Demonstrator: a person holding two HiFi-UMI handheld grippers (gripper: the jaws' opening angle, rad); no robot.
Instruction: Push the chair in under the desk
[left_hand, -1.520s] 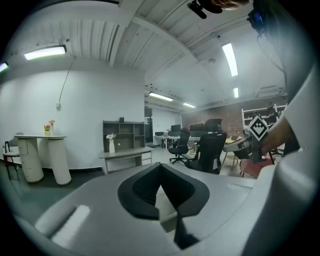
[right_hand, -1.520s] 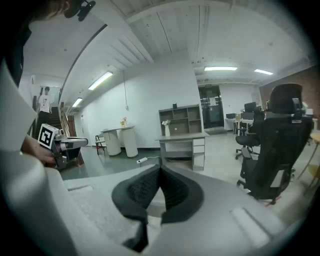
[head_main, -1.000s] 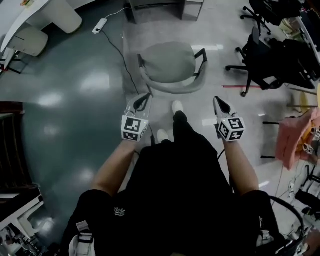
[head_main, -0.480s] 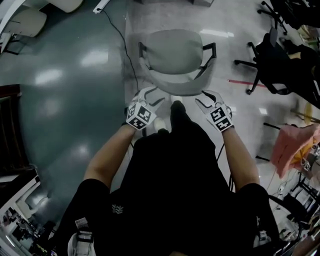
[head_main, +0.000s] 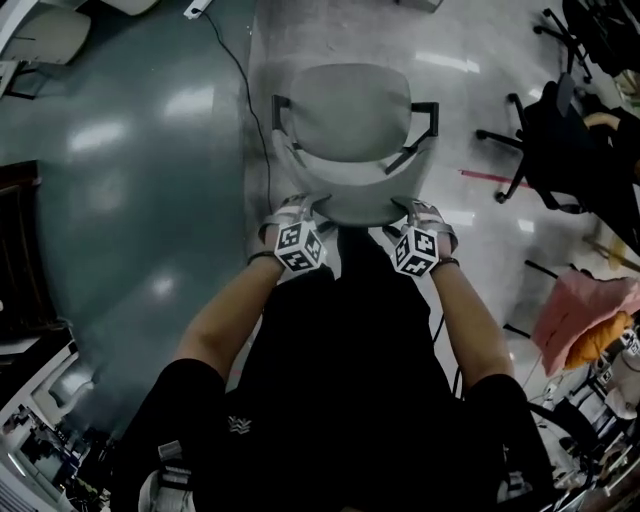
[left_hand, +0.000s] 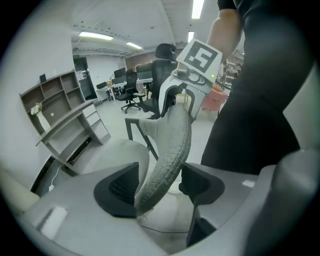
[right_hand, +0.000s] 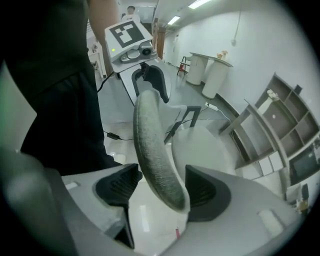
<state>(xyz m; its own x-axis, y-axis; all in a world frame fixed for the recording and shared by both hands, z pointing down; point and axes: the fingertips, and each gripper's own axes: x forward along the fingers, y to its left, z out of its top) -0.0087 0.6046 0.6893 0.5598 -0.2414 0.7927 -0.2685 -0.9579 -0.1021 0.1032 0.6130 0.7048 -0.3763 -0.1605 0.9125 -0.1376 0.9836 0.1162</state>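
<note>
A grey office chair (head_main: 350, 115) with black armrests stands on the floor in front of me, its curved backrest (head_main: 357, 198) nearest. My left gripper (head_main: 297, 214) straddles the backrest's left top edge and my right gripper (head_main: 417, 214) its right. In the left gripper view the backrest rim (left_hand: 170, 145) runs between the jaws of the left gripper (left_hand: 159, 187), with a gap at the right pad (left_hand: 200, 182). In the right gripper view the rim (right_hand: 150, 145) sits between the jaws of the right gripper (right_hand: 162, 187), apart from the left pad (right_hand: 117, 187). Both jaws have just been opening and stand open.
Black office chairs (head_main: 560, 130) crowd the right side, and a pink cloth (head_main: 575, 320) hangs below them. A cable (head_main: 245, 110) trails across the floor left of the chair. Grey shelving (left_hand: 65, 120) and a white rounded table (right_hand: 212, 70) stand beyond it.
Both grippers came down and forward from beside my legs onto the backrest's top edge. Their jaws went from shut to open, now straddling the rim.
</note>
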